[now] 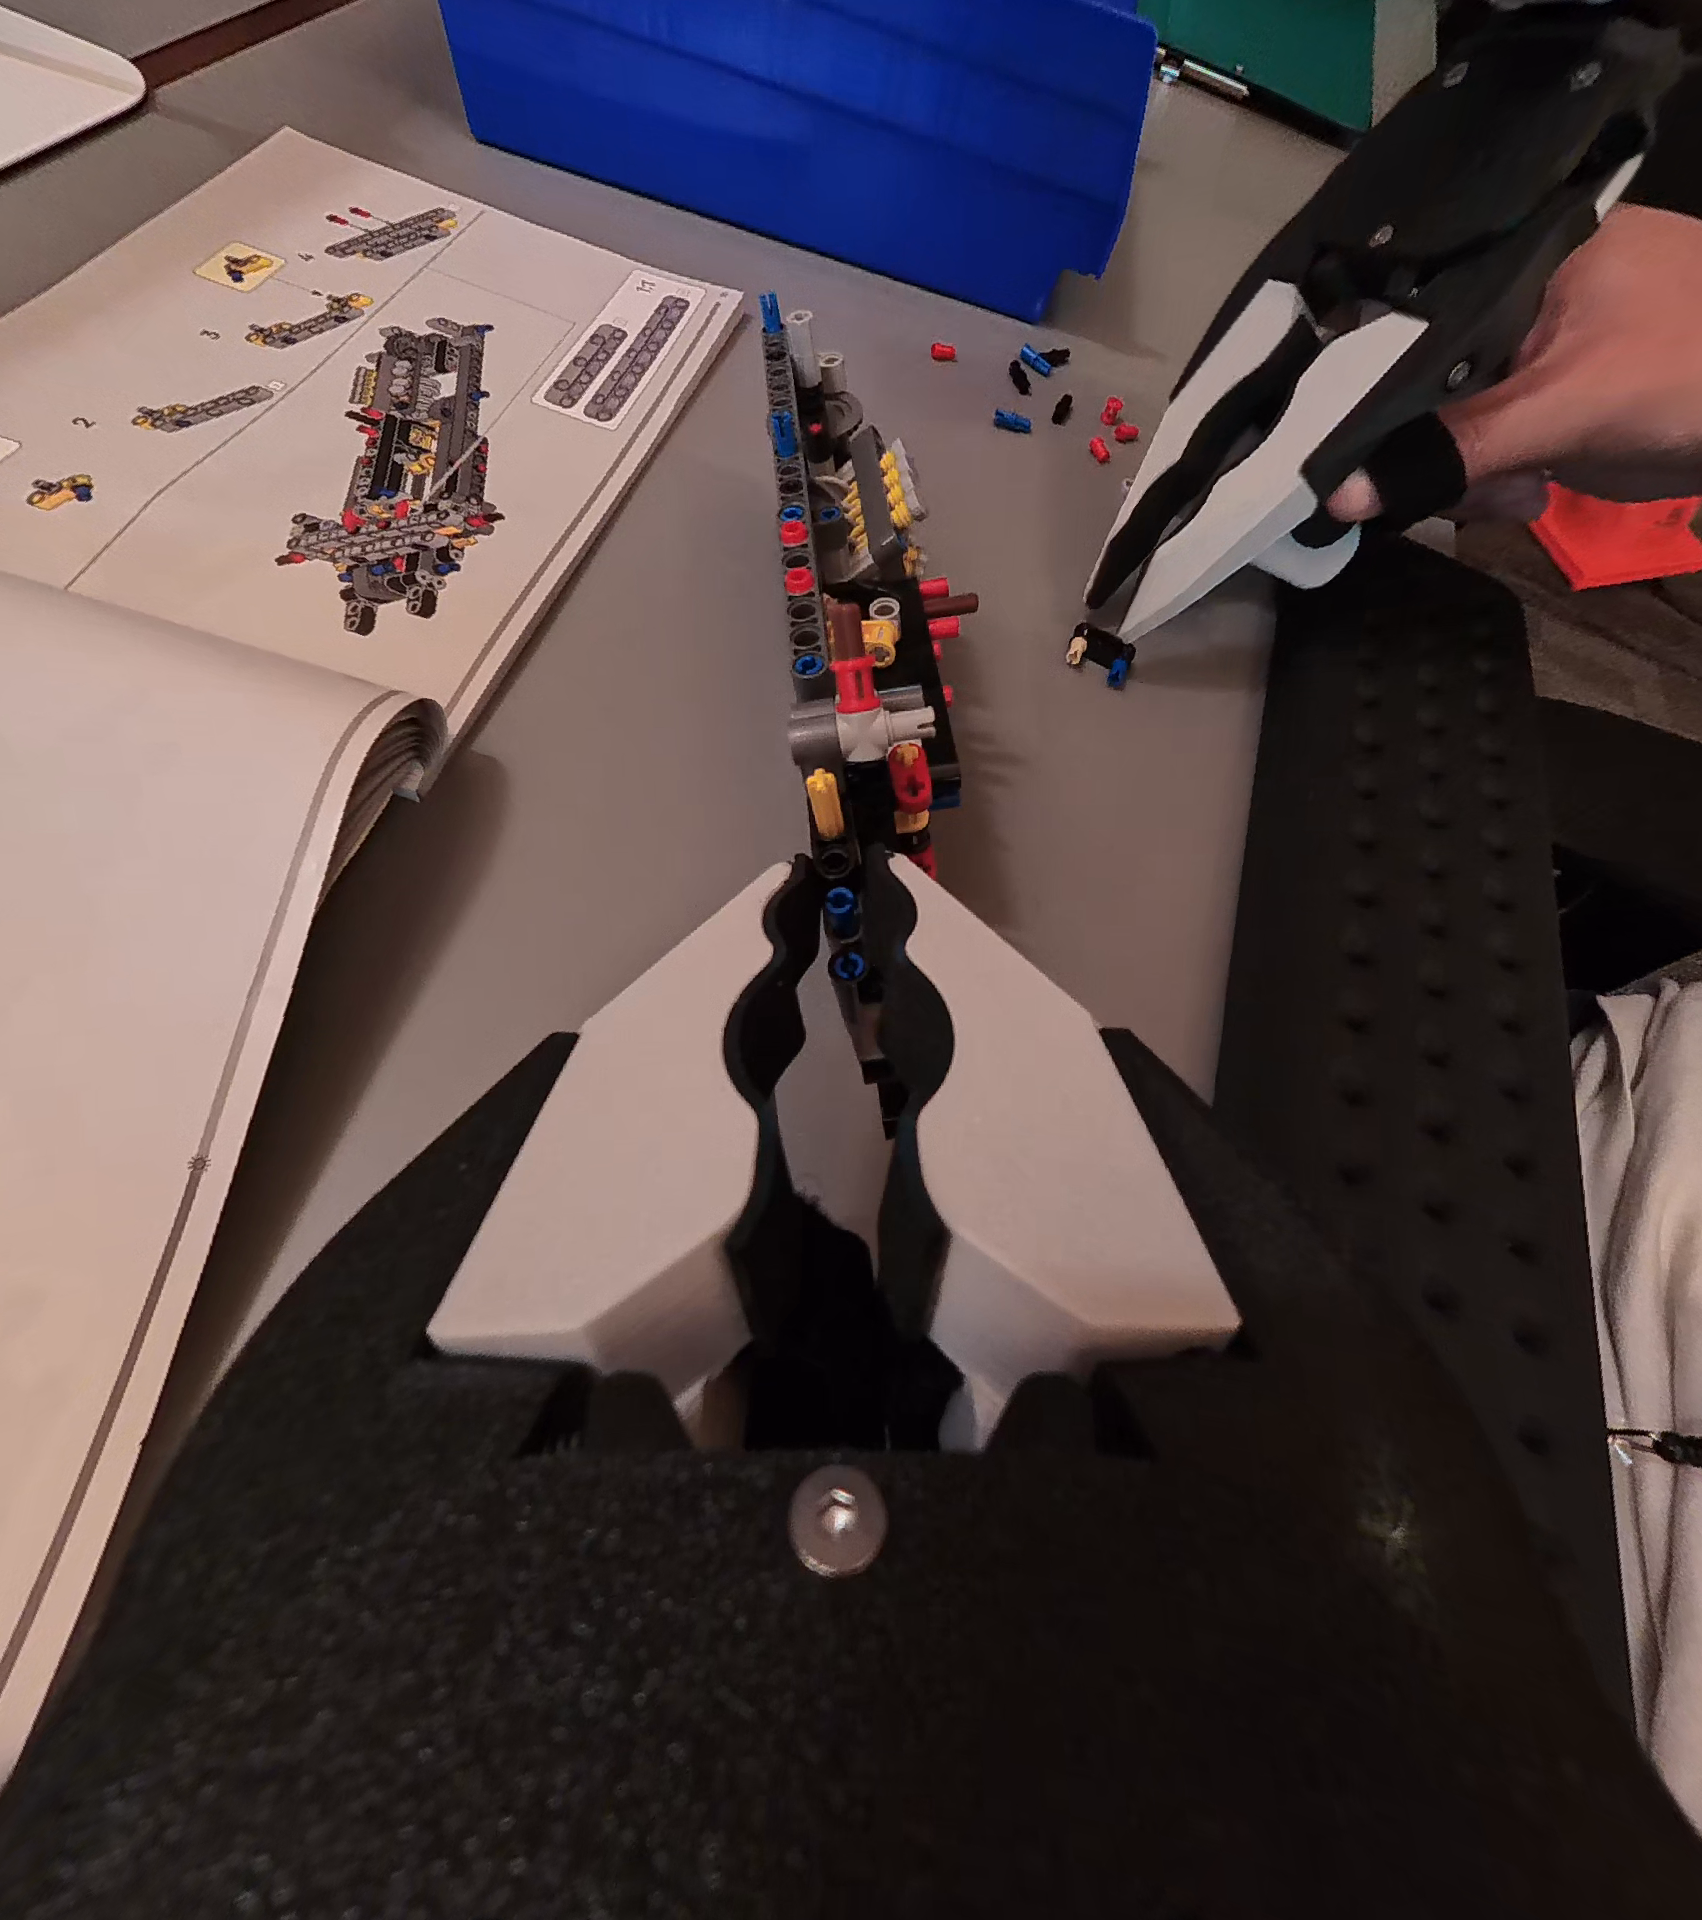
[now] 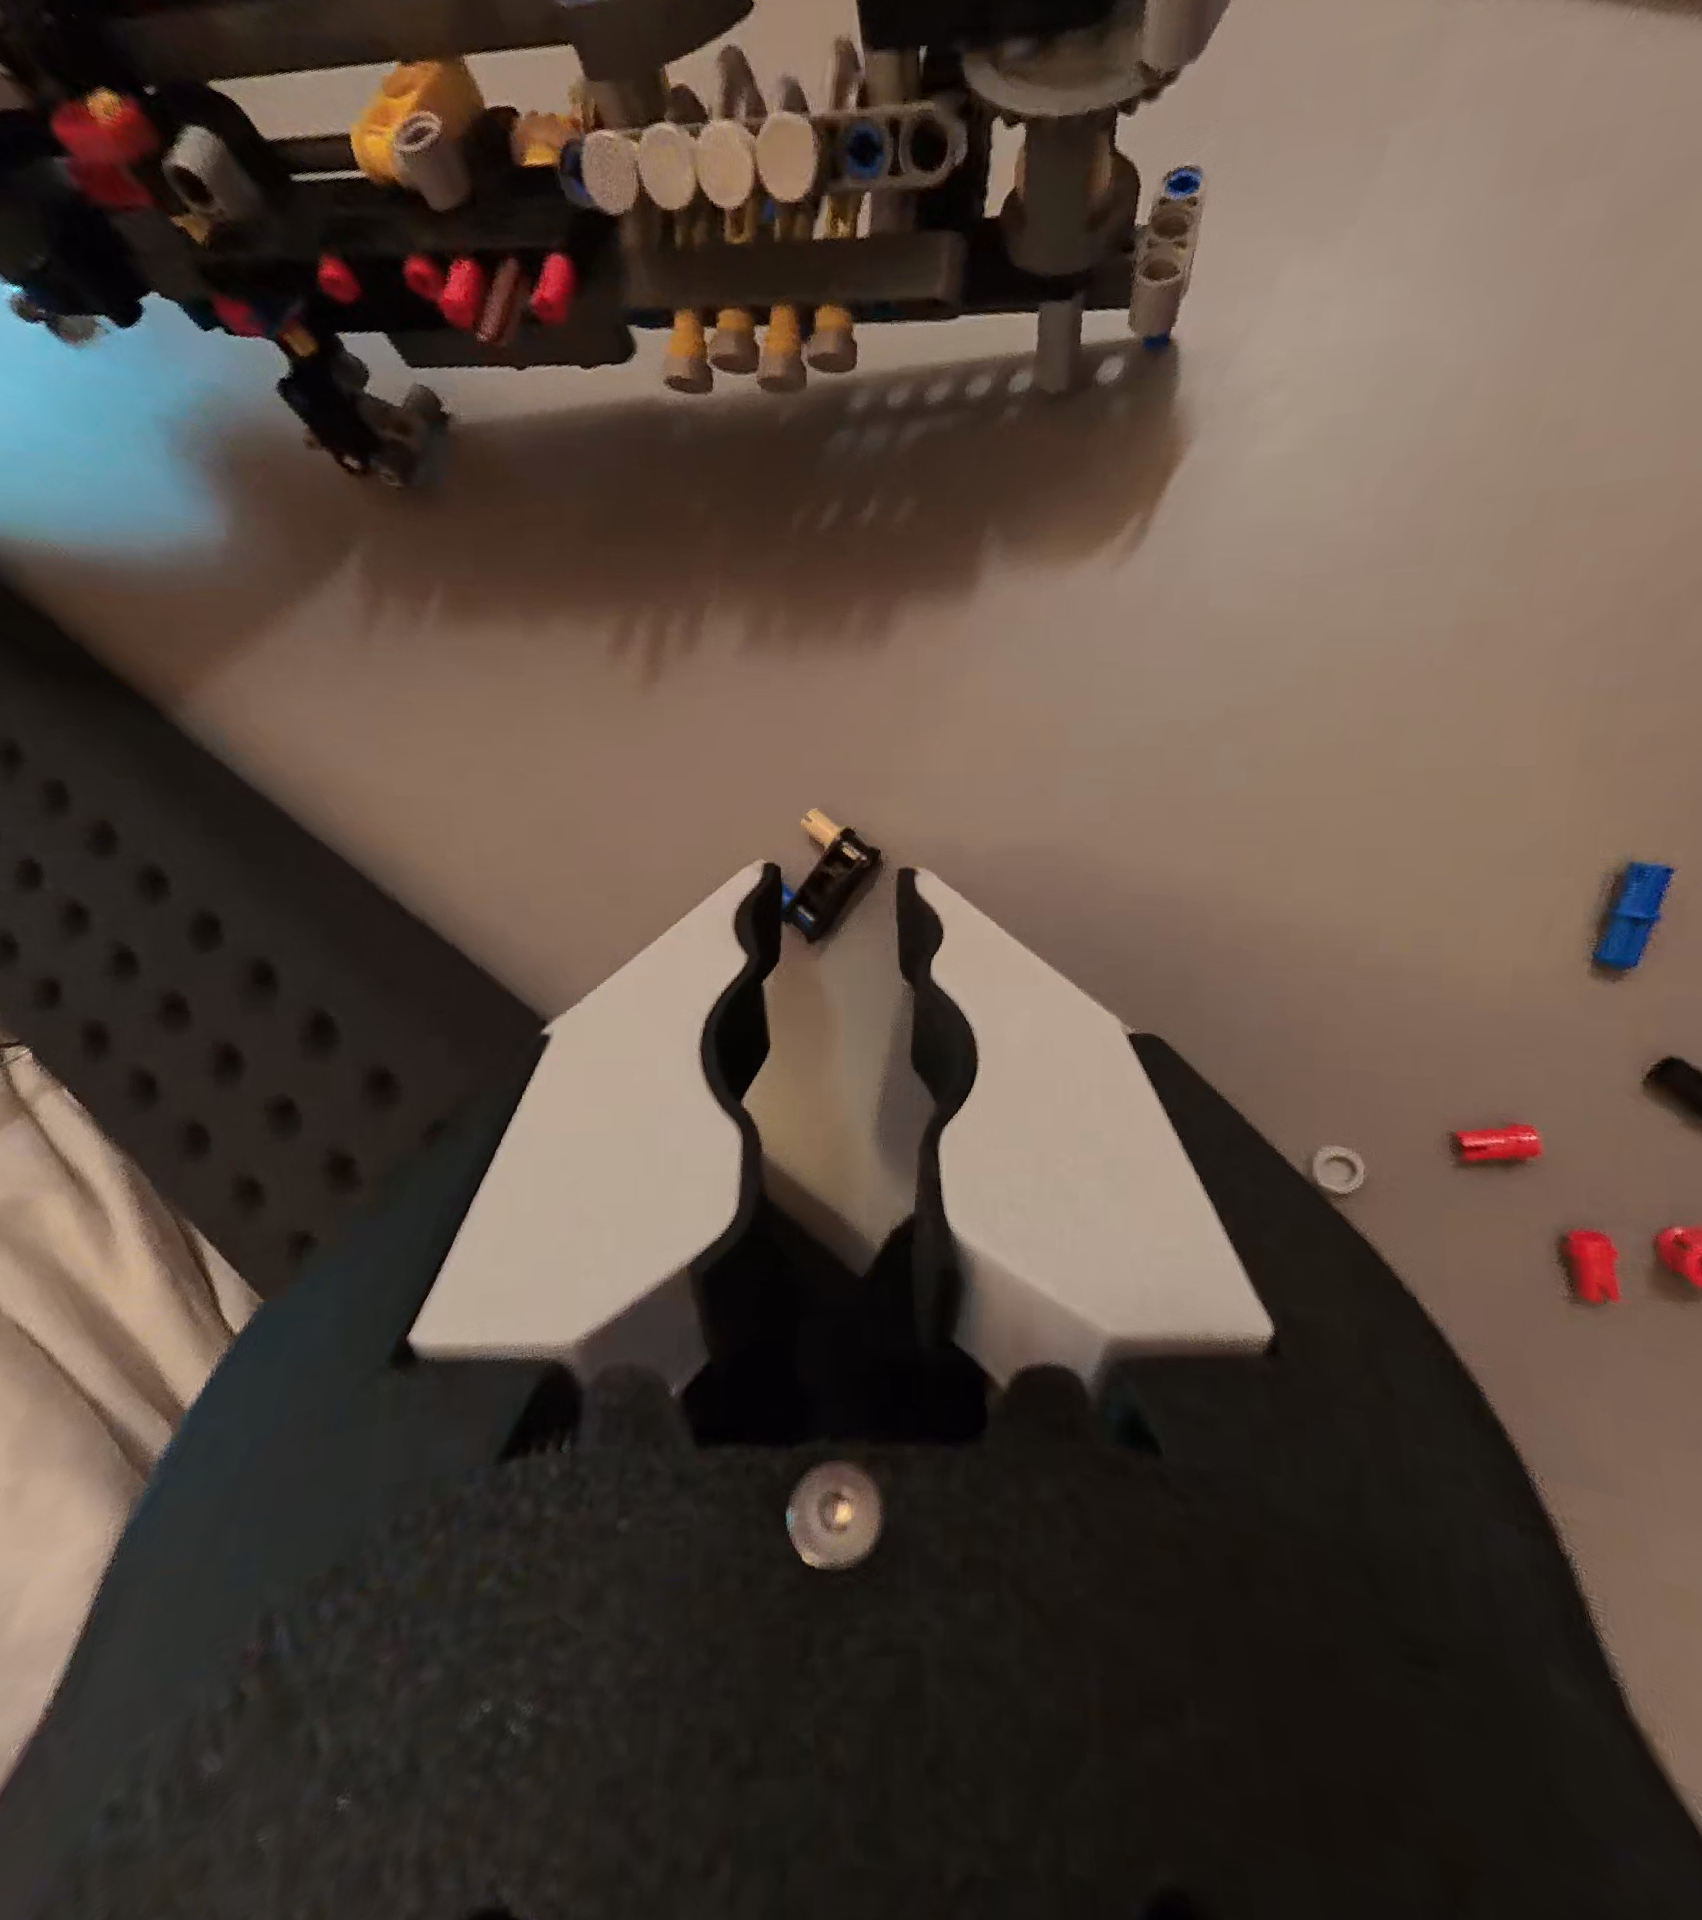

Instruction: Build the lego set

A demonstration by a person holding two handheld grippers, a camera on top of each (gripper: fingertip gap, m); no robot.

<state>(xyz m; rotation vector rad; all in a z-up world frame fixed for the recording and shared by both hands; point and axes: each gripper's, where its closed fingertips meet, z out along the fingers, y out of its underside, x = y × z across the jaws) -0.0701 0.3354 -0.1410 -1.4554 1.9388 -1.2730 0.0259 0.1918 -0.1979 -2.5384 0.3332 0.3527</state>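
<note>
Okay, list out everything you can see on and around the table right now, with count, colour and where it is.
Lego assembly: one, black and grey with red, yellow, blue pins; table centre, near end clamped.
Small black connector piece: one, tan and blue pins; between right fingertips.
Loose pins: about ten, red, blue, black; right of assembly.
Grey ring: one; near red pins.
Instruction booklet: one, open; left.
Blue bin: one; far edge.
Orange-red block: one; far right.
Black perforated mat: one; right edge.
Grey table: one.
Left hand-held gripper: shut on assembly.
Right hand-held gripper: open.
Hand: one, holding right hand-held gripper.
</note>
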